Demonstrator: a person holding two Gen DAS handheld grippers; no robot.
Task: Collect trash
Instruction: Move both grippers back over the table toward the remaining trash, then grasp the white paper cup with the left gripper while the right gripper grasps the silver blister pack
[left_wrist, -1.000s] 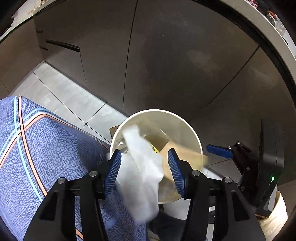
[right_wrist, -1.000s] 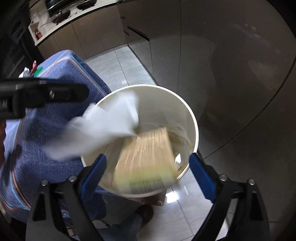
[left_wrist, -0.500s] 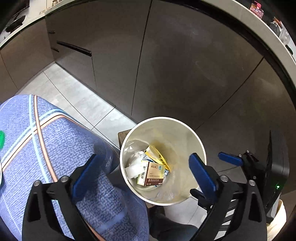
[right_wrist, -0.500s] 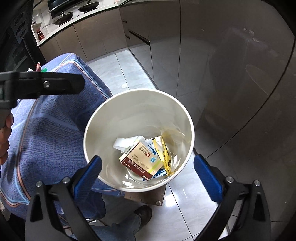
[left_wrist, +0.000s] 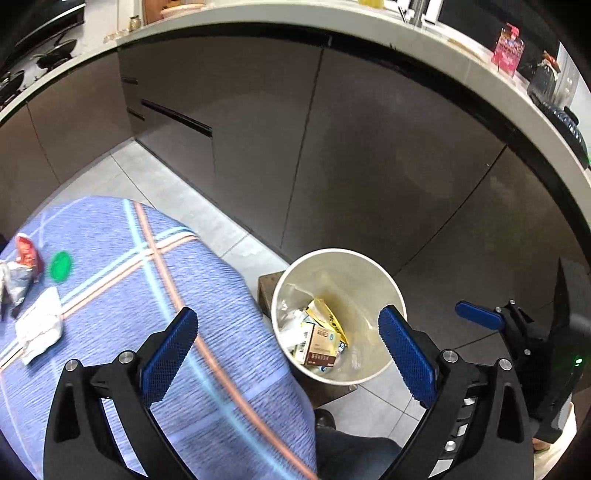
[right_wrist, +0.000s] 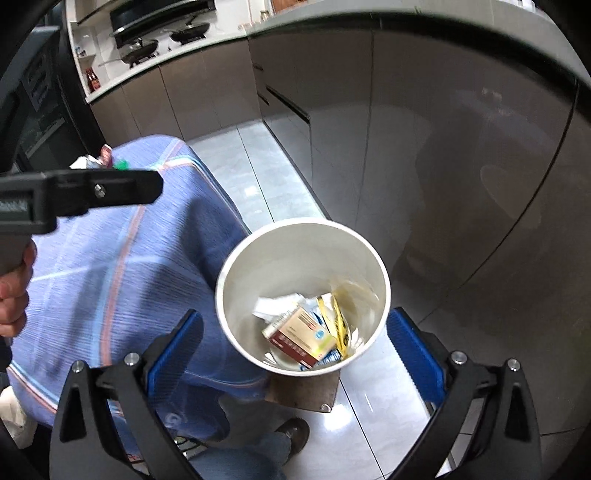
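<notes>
The white bin (right_wrist: 236, 273) stands on the floor, right of the blue-clothed tabletop (left_wrist: 110, 258), holding a brown box (right_wrist: 299, 338), yellow wrapper (right_wrist: 338, 325) and white paper (right_wrist: 273, 304). Left gripper (left_wrist: 286, 363) and right gripper (right_wrist: 295, 352) fingers are wide open, empty. A second ago, paper and box were falling.

The white crumpled tissue (right_wrist: 275, 304) and brown cardboard box (right_wrist: 301, 334), previously falling, now lie inside the round white plastic bin (right_wrist: 258, 258), and both grippers, now wide apart, sit higher.
</notes>
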